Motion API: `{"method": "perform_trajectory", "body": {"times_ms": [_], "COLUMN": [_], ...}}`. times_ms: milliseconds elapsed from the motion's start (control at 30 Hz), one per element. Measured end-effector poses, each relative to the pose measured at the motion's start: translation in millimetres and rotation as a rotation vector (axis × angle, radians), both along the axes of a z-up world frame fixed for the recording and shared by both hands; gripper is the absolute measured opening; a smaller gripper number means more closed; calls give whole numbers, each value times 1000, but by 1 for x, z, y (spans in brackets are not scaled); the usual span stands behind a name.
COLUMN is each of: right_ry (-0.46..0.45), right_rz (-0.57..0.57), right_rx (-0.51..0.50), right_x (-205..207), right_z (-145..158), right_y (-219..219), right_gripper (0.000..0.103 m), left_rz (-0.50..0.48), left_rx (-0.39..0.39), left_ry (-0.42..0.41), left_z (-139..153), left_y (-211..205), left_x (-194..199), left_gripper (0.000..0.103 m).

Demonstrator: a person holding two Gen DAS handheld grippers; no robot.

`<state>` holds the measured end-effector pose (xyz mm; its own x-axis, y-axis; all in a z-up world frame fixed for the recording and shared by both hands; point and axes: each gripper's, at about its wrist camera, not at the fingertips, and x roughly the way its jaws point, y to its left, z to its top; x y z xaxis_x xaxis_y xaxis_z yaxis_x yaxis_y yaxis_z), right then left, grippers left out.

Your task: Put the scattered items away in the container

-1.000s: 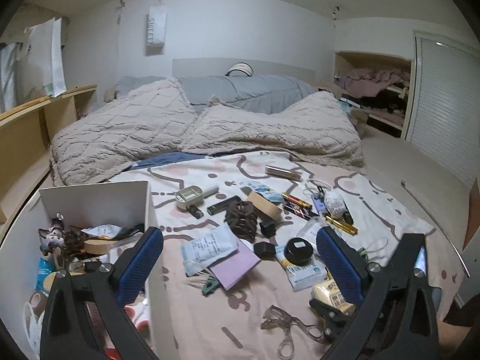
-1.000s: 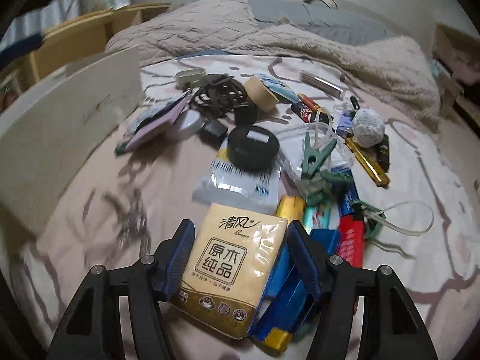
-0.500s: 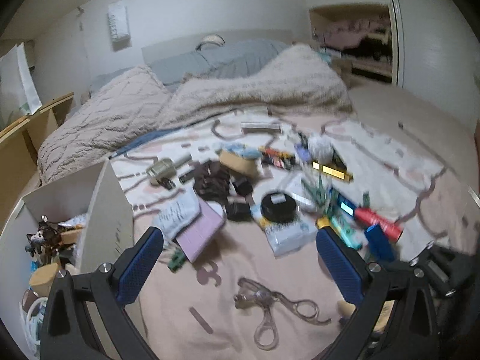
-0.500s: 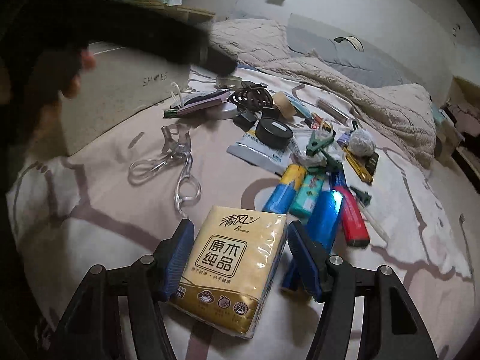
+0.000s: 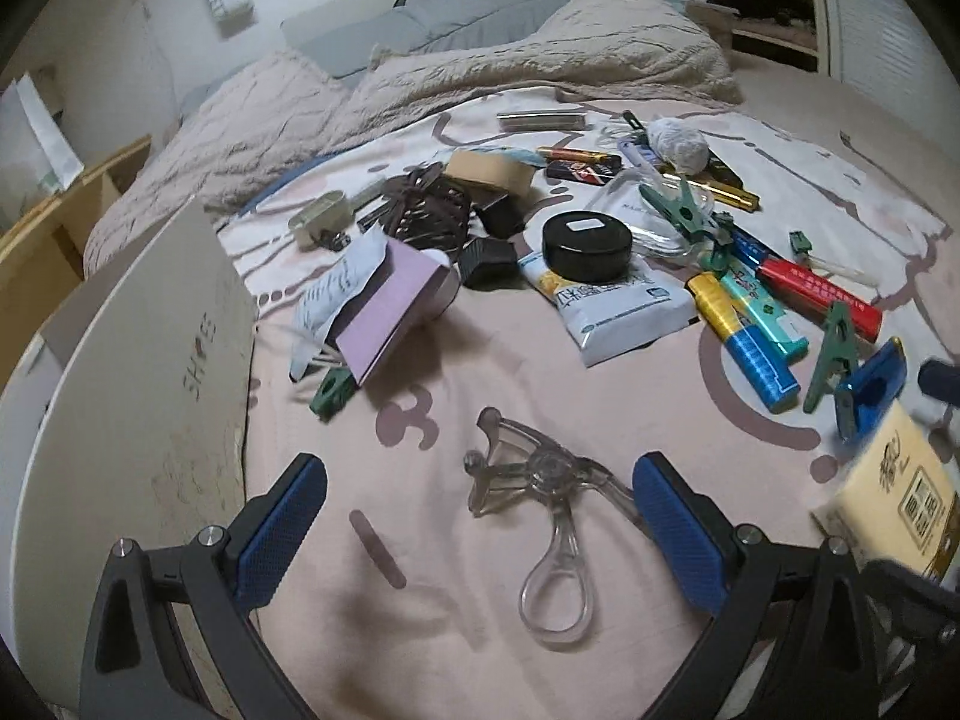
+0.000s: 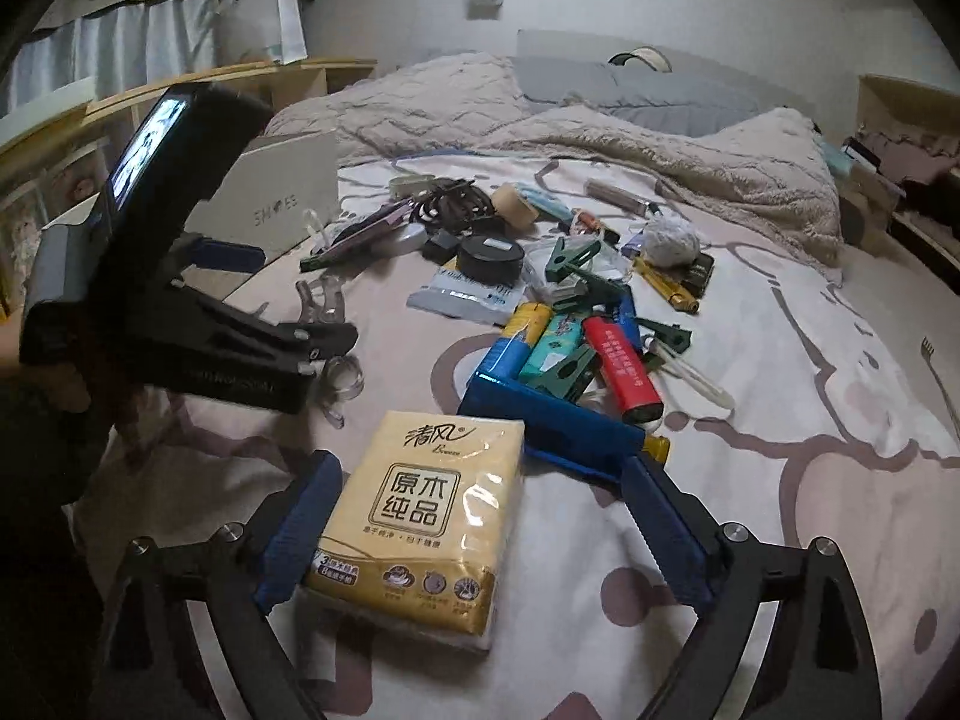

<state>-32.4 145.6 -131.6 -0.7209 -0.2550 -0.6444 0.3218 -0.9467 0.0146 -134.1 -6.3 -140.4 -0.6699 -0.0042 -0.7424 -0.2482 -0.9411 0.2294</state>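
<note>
Two grippers in play. Right gripper (image 6: 474,528): jaws have just been opening, now spread wide, yellow tissue pack (image 6: 420,528) lying on the bedsheet (image 6: 780,480) between the pads; left pad touching or almost, right pad clearly off it. Left gripper (image 5: 480,516): spread wide, nothing pinched, angled down over the clear eyelash curler (image 5: 540,492) (curler flat on the sheet, loop handle toward the camera).

Container: one white shoebox (image 5: 150,372), at the left edge of the bed, side wall toward the clutter; inside not visible now.

Count on the sheet, as far as can be told:
- 1 tissue pack, 1 curler
- 1 black round tin (image 5: 587,243) on 1 white sachet (image 5: 624,312)
- 3 lighters side by side: yellow/blue (image 5: 741,339), teal (image 5: 759,312), red (image 5: 819,297)
- at least 3 green clothes pegs (image 5: 831,354)
- 1 blue clip (image 5: 870,384), just beside the tissue pack
- 1 pink notepad (image 5: 390,306), 1 tape roll (image 5: 489,171), 1 white yarn ball (image 5: 678,141)
- small black bits behind: too jumbled to count

Obstruction: in the right wrist view the left gripper body covers most of the curler. Rumpled beige blanket (image 5: 480,72) behind the pile.
</note>
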Motion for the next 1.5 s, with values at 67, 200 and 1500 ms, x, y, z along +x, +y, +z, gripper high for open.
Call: {"method": "perform_trajectory", "body": {"times_ms": [67,200,1500], "right_ry": [-14,-21,-133], "right_rz": [20,38,-361], "right_rx": [19,85,70], "right_x": [3,12,-17], "right_z": [-1,-5,-20], "right_y": [-3,-10,80], "right_gripper": [97,100,103], "left_rz": [18,32,-163], "left_rx": [14,123,355], "left_ry": [-12,-79,-51], "left_z": [0,-2,30], "left_y": [-3,-13,-2], "left_x": [-1,3,28], "left_gripper": [103,103,103]}}
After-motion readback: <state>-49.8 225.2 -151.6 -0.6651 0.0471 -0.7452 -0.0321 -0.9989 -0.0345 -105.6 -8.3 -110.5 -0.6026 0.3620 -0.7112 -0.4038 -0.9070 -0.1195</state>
